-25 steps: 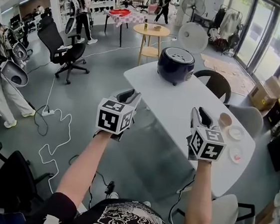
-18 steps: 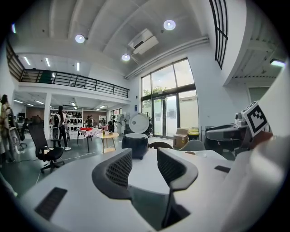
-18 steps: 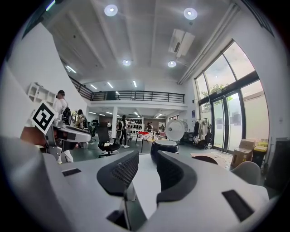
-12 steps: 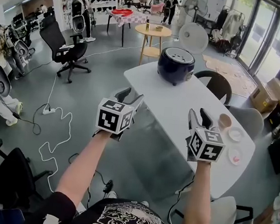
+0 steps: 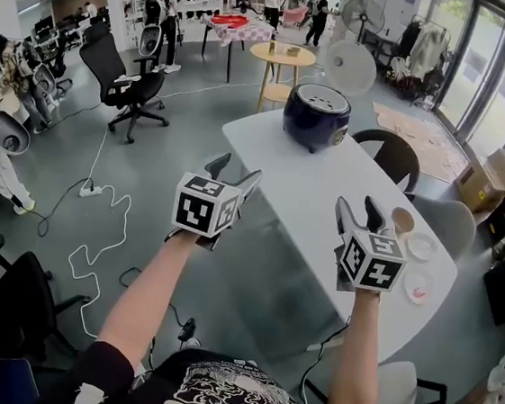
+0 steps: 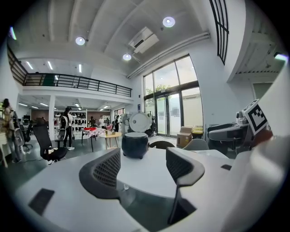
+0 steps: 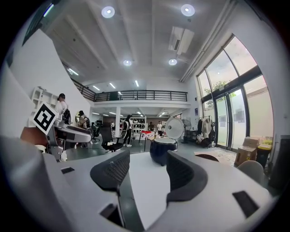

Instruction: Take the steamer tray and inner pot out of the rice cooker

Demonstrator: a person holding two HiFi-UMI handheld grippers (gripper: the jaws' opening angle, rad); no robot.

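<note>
The dark blue rice cooker [image 5: 317, 115] with a grey lid stands shut at the far end of the white table [image 5: 326, 196]. It also shows straight ahead in the left gripper view [image 6: 135, 145] and in the right gripper view [image 7: 163, 151]. Steamer tray and inner pot are hidden inside it. My left gripper [image 5: 233, 171] hangs over the table's near left edge, well short of the cooker. My right gripper [image 5: 357, 215] hovers over the near part of the table. Both have just been opening and stand open with nothing between their jaws.
A brown cup [image 5: 405, 219] and two small plates [image 5: 422, 246] lie at the table's right side. Grey chairs [image 5: 394, 154] stand at the far right of the table. A round wooden side table [image 5: 279, 57] and a fan [image 5: 350, 68] stand behind the cooker. Cables [image 5: 96, 224] lie on the floor left.
Both grippers' jaws have spread wider apart. Both hands have edged forward toward the cooker. People in the background have walked on.
</note>
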